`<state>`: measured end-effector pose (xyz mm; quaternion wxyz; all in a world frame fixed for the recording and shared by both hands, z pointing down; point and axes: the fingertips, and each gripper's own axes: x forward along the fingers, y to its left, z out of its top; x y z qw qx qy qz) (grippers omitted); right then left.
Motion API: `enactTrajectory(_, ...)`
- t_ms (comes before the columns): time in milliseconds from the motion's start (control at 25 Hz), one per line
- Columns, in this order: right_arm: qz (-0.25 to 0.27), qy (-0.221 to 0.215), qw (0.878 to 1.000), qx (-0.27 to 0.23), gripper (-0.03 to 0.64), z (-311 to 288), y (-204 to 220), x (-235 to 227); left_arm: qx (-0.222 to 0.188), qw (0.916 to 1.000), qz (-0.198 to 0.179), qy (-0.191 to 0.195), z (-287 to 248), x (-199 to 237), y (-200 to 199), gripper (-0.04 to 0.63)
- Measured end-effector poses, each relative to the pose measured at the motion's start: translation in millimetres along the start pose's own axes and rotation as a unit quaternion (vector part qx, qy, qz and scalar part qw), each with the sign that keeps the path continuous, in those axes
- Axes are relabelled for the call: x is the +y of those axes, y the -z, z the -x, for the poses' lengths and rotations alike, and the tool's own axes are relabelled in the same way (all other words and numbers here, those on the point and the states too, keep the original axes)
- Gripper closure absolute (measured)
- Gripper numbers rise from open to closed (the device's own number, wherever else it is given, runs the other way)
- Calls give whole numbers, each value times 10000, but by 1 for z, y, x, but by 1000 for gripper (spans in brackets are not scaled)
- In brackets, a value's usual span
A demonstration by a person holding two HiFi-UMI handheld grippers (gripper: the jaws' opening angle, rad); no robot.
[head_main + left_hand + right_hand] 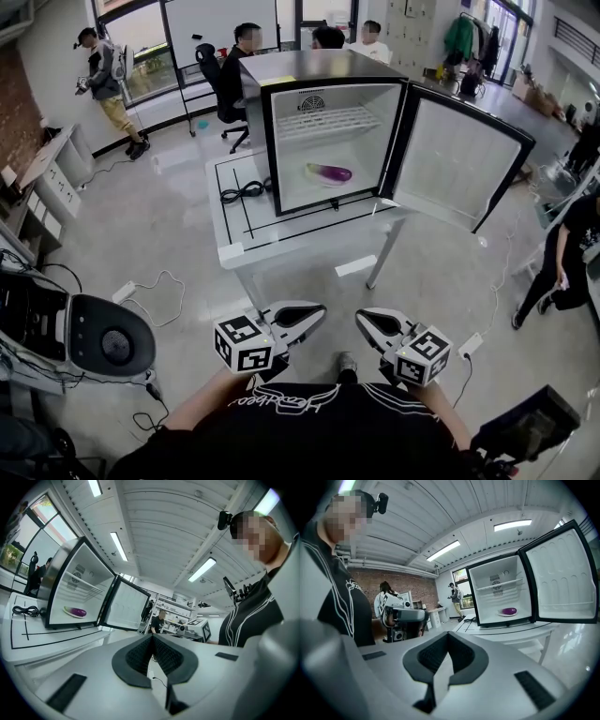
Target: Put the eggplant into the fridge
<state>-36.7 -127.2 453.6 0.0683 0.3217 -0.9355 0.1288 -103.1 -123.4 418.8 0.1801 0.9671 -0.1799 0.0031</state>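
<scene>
1. Table [234, 246]: white top with black lines. It stood ahead of the person, well apart from both tools, and carried the fridge.

2. Fridge [323, 67]: small and upright on the table, its interior facing the person. One wire shelf sat high inside.

3. Fridge door [459, 164]: swung fully open to the right in the head view, so its free edge lay on the right gripper's side. Judged the likeliest remaining job, since the eggplant was already inside.

4. Left gripper [317, 311]: held close to the person's body, pointing about level. Its jaws were pressed together on nothing.

5. Right gripper [362, 321]: just beside the left and tipped slightly down. Its jaws met in the same way and it was likewise empty.

6. Plate [70, 613]: white, resting on the fridge floor.

7. Eggplant [329, 172]: purple, lying on the plate inside the fridge, below the shelf. Its long axis ran across the opening, side to side. It lay straight ahead of both tools, roughly between their lines, with neither hand clearly nearer.
</scene>
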Motion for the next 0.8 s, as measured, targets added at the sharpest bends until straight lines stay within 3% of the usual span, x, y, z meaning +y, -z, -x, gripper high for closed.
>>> enactTrajectory(600, 27, -131, 9999, -16, 610, -4, -2, 14, -70, 10000, 18, -5, 10, -3, 1, 588)
enactTrajectory(800, 21, -95, 10000, -4, 611, -1, -3, 12, -138, 9997, 193, -32, 10, 2, 2, 588)
